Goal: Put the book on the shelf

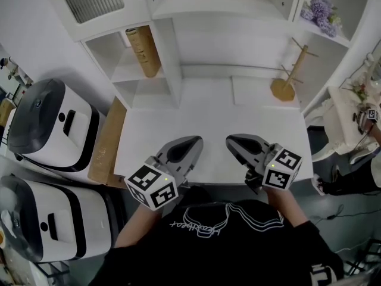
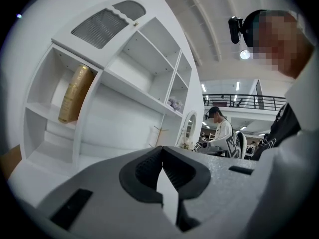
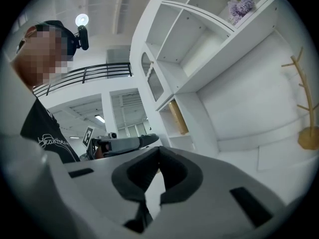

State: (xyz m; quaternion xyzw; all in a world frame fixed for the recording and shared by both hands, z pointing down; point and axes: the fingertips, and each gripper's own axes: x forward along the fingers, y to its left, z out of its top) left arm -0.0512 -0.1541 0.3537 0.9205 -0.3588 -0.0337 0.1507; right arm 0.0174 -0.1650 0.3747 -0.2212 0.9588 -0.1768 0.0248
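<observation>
Head view, entry one, says the first observer: where is the book?

Second observer: The tall tan-gold book [image 1: 143, 49] stands on end in the upper of two open cubbies at the left of the white shelf unit [image 1: 172, 64], toward that cubby's right side. Whether it leans cannot be settled. Nothing touches it.

First observer: And the tools?

Second observer: The grey left gripper [image 1: 193, 140] and grey right gripper [image 1: 233, 140] sit side by side over the near edge of the white desktop [image 1: 208, 118], noses toward the shelf, well apart from the book. Left gripper view shows the dark pads pressed together at the tips, with nothing between them. Right gripper view shows the same: tips meeting, nothing pinched. The left gripper also appears there, off to the side.

First observer: Surroundings?

Second observer: A wooden branch-shaped stand [image 1: 289, 76] is on the desktop's far right — purple artificial flowers [image 1: 321, 11] are on a shelf above it. Two white-and-black lidded appliances [image 1: 53, 130] stand left of the desk, with a brown cardboard sheet [image 1: 107, 142] between the nearer one and the desk's side. The wearer's black shirt with a white line drawing [image 1: 208, 237] fills the bottom. A second person in a white top [image 2: 219, 128] sits far off.
</observation>
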